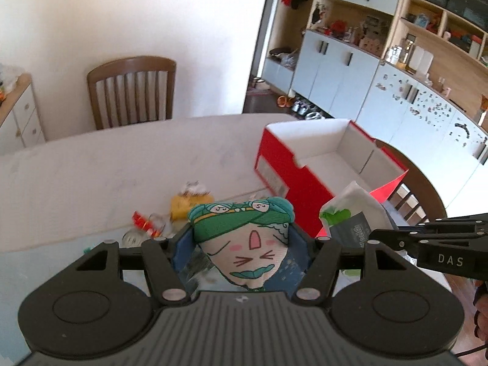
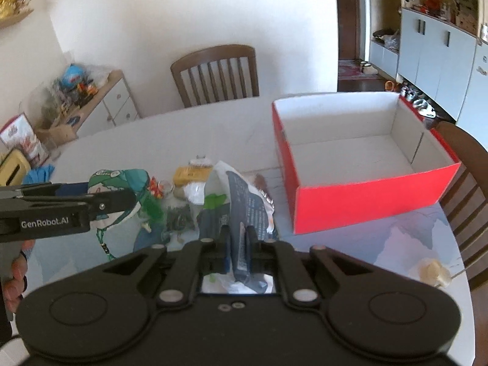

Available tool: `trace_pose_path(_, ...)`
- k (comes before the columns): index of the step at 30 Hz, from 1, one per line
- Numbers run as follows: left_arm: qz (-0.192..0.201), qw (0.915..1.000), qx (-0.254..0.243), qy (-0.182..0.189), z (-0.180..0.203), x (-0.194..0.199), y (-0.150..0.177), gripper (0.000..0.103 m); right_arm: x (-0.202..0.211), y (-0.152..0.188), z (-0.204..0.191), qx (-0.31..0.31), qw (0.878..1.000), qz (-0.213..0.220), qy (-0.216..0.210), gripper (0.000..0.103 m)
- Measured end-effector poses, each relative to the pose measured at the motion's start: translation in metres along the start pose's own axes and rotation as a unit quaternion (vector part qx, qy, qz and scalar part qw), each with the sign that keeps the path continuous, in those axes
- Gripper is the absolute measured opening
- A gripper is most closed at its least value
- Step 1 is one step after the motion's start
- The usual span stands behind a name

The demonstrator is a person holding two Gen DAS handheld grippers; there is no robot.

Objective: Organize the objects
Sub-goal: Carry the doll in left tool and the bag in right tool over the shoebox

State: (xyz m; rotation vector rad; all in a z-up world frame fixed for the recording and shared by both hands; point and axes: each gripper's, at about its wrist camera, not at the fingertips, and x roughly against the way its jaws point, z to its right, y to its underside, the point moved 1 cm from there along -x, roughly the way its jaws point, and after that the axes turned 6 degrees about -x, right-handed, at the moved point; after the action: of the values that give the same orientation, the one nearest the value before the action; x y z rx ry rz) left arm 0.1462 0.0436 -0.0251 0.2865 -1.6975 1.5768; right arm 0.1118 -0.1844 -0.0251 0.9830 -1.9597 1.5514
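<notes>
The big white desk (image 2: 170, 134) holds everything, with a brown chair (image 2: 215, 73) at its far side. On the right part of the desk sits a red box (image 2: 375, 204), open on top, white inside, with nothing in it. Near the middle lies a small heap of bits: a yellow packet (image 2: 189, 175), a little red and yellow wrapper (image 2: 156, 187) and a dark green bundle (image 2: 180, 218). They lie between the two grippers and left of the box. The left gripper (image 1: 241, 244) has its fingers (image 1: 180, 244) squeezing a soft cartoon-face pouch (image 1: 244, 238), held up off the desk. The right gripper (image 2: 236, 241) has its fingers (image 2: 251, 238) clenched tight on a white and dark blue bag (image 2: 244, 201), also lifted, close to the box's near corner.
</notes>
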Motion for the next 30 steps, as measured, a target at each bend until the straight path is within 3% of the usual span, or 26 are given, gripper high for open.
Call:
trace_pose_path(12, 0.013, 0.9993, -0.033, 0.01, 0.05, -0.023, -0.067, 0.064, 0.013, -0.051, 0.045, -0.006, 0.999, 0.033, 0.014, 0.008)
trace_pose_path(23, 0.004, 0.9985, -0.055, -0.003, 0.11, -0.078, -0.125, 0.065, -0.011, -0.101, 0.103, 0.012, 1.0, 0.02, 0.017, 0.008)
trace_pose_path(30, -0.004, 0.9976, -0.067, -0.019, 0.148, -0.124, -0.145, 0.065, -0.036, -0.129, 0.145, 0.023, 0.999, 0.01, 0.024, 0.008)
